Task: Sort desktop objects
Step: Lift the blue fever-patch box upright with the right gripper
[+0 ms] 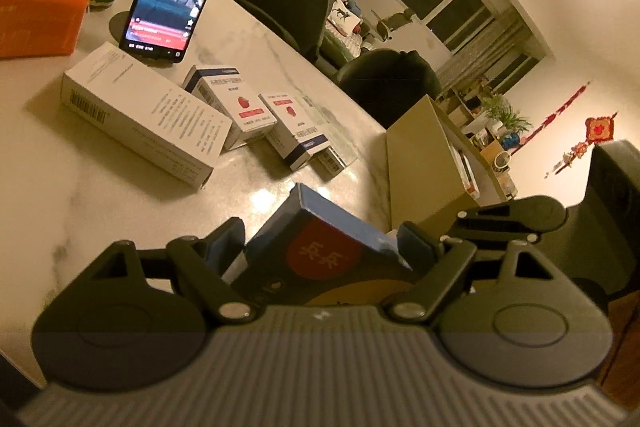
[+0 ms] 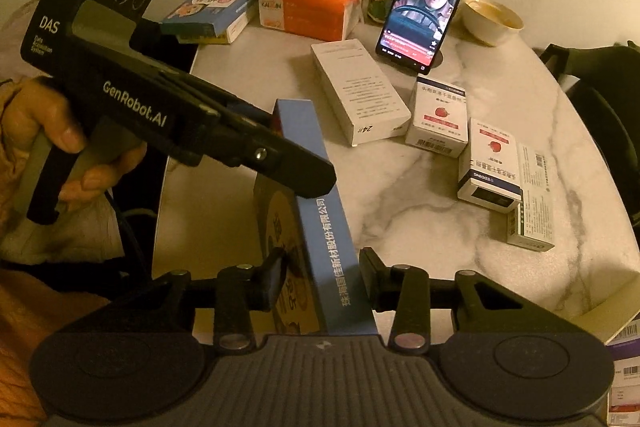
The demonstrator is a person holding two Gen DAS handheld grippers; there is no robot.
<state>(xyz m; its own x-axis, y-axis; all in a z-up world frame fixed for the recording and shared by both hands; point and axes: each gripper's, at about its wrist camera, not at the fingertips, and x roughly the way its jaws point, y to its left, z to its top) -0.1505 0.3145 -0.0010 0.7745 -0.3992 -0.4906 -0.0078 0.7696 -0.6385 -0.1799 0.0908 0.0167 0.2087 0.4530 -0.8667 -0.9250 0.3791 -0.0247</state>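
You were midway through passing the blue box (image 2: 320, 211) between hands, by my reading; it stood on edge near the front rim of the marble table (image 2: 440, 219), and the left gripper (image 1: 320, 247) grasped it across its width, fingers spread wide to either side of it; the right gripper (image 2: 324, 279) straddled the box's narrow blue spine, its right pad (image 2: 370, 281) close against the edge and the left pad (image 2: 276, 279) at the printed face, though I could not tell whether both pressed firmly yet. The next move, I judge, called for you to clamp the right fingers fully before the left let go, or the tall box could tip. The long white box (image 2: 358, 89), two strawberry-marked boxes (image 2: 438, 115) and another carton (image 2: 534, 199) lay loose behind it, unsorted. As for containers, an open cardboard box (image 1: 424, 163) stood just off the table's edge, its contents mostly hidden; a bowl (image 2: 492, 19) beside the phone (image 2: 424, 7) held something pale that I could not make out.
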